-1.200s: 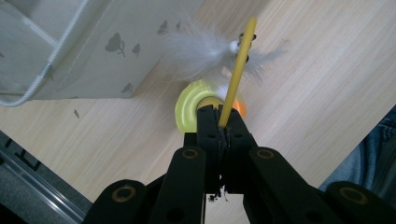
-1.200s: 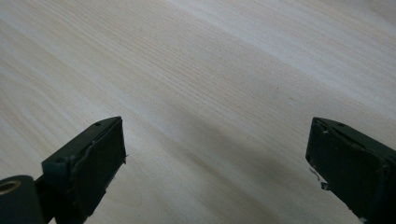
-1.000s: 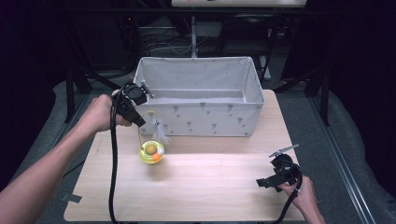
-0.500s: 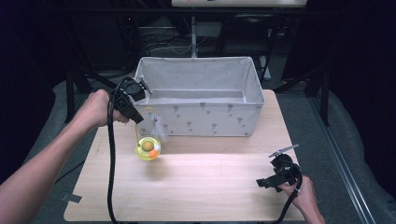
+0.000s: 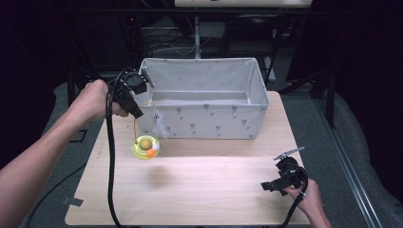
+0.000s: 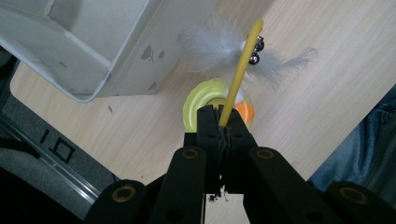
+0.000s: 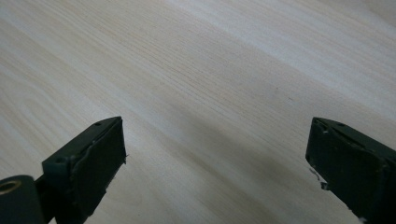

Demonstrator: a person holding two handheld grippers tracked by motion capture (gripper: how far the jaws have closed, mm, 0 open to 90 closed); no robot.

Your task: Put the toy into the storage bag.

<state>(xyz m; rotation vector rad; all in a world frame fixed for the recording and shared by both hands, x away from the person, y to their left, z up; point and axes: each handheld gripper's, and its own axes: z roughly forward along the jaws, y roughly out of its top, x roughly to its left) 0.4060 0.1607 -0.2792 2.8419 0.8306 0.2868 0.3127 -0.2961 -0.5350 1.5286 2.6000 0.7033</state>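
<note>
High view looks down; gripper views hug the shared table (image 5: 199,190) (close)

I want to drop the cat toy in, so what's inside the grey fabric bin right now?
The fabric bin shows bare grey lining along its back and side walls and far floor. The floor strip just behind its front wall is hidden.

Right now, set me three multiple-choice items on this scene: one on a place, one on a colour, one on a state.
1. Where is the fabric bin?
A. at the table's far edge
B. on the floor
C. by the right gripper

2. What colour is the cat toy's round base?
A. blue
B. yellow-green
C. red

3. How does the left gripper stand?
A. wide open
B. shut on nothing
C. shut on the toy's yellow wand

Key: 1 A, the bin stands at the far side of the table. 2 B, the ring is yellow-green around an orange ball. 3 C, the jaws pinch the wand.
</note>
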